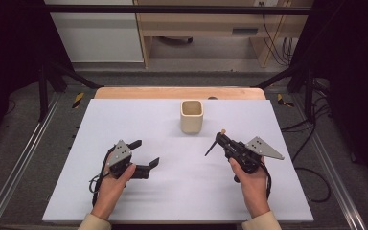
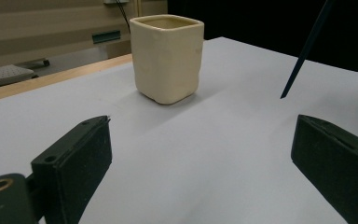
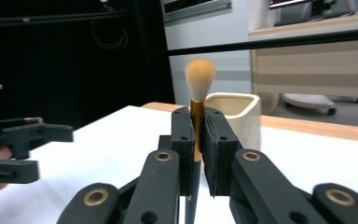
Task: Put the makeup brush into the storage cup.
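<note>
Right gripper view, right gripper (image 3: 196, 154) jaws clamping brush (image 3: 199, 88), cup (image 3: 242, 114) behind.

The high view looks forward and down from above the near edge of the white rectangular table (image 1: 124, 120), taking in its whole top. The left gripper view sits low and close above it, facing the cream square ceramic cup (image 2: 167, 58) at upper centre. The right gripper view, equally low, shares that cup (image 3: 242, 116) at centre right
</note>
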`<action>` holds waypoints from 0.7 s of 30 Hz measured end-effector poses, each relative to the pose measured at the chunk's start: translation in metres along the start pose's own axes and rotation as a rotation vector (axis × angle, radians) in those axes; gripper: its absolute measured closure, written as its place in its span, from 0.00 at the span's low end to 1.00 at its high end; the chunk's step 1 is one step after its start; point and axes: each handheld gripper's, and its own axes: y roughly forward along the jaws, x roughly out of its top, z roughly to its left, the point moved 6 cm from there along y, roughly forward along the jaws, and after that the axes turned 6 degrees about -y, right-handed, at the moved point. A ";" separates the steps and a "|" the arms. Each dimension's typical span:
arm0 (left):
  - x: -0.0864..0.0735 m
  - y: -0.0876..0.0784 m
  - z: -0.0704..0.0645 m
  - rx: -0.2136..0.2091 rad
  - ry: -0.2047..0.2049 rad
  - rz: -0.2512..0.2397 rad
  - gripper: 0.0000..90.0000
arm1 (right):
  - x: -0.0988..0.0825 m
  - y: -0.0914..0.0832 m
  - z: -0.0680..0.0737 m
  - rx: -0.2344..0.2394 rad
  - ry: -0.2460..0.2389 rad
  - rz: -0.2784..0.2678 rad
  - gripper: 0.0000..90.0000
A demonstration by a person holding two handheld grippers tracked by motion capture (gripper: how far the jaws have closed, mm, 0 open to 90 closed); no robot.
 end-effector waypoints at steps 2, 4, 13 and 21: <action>-0.001 0.001 0.000 0.000 0.001 0.006 0.05 | 0.001 -0.001 -0.002 -0.015 -0.028 0.003 0.93; -0.002 0.002 0.000 0.005 0.004 0.017 0.05 | 0.002 -0.002 -0.002 -0.037 -0.042 0.007 0.93; -0.001 0.000 0.003 0.011 -0.004 0.009 0.05 | 0.011 -0.002 0.000 -0.069 -0.102 0.029 0.93; -0.001 -0.002 0.003 0.006 -0.013 0.011 0.05 | 0.038 0.016 0.005 -0.043 -0.171 0.058 0.93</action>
